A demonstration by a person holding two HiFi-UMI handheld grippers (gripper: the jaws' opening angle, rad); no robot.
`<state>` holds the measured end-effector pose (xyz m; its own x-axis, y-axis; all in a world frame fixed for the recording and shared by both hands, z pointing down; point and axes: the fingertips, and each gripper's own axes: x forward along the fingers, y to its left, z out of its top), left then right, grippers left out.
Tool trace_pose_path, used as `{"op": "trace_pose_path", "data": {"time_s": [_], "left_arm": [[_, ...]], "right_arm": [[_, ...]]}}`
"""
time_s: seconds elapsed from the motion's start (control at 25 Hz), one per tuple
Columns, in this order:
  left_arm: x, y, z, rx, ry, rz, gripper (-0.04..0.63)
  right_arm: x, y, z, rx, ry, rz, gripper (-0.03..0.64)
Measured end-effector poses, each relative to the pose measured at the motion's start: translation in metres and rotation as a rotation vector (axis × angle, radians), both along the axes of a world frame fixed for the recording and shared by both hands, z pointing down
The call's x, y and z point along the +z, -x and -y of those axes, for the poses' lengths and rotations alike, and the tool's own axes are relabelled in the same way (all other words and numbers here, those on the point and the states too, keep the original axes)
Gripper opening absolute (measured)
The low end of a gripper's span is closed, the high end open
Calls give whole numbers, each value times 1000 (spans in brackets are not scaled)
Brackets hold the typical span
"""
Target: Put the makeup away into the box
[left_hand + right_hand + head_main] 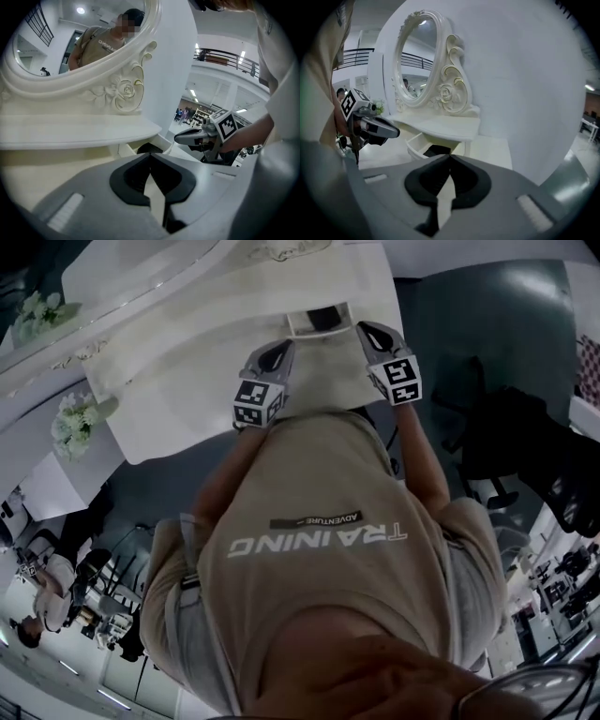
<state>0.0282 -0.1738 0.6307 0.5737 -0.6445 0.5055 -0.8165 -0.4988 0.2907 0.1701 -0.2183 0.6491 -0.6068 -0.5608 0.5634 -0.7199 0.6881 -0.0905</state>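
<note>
A small white box (319, 320) with a dark inside stands open on the white dressing table (187, 390), under its shelf; it also shows as a box (149, 148) and a box (436, 151) just past each gripper's tips. I see no makeup in any view. My left gripper (281, 346) hovers just left of the box and my right gripper (367, 330) just right of it, both pointing toward it. The left gripper (150, 153) and the right gripper (450, 157) are each shut with nothing between the jaws.
An ornate oval mirror (84, 37) rises behind the shelf (440, 124). White flower bunches (75, 423) stand at the table's left end. A dark chair (487, 427) stands on the floor to the right. The person's shirt fills the lower head view.
</note>
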Motion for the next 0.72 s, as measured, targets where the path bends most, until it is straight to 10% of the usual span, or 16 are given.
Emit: {"op": "trace_pose_path", "data": {"time_s": [0.72], "left_arm": [[51,-13,-1,47,113,56,7]], "right_arm": [[40,-7,-12,8,110,99,3]]}}
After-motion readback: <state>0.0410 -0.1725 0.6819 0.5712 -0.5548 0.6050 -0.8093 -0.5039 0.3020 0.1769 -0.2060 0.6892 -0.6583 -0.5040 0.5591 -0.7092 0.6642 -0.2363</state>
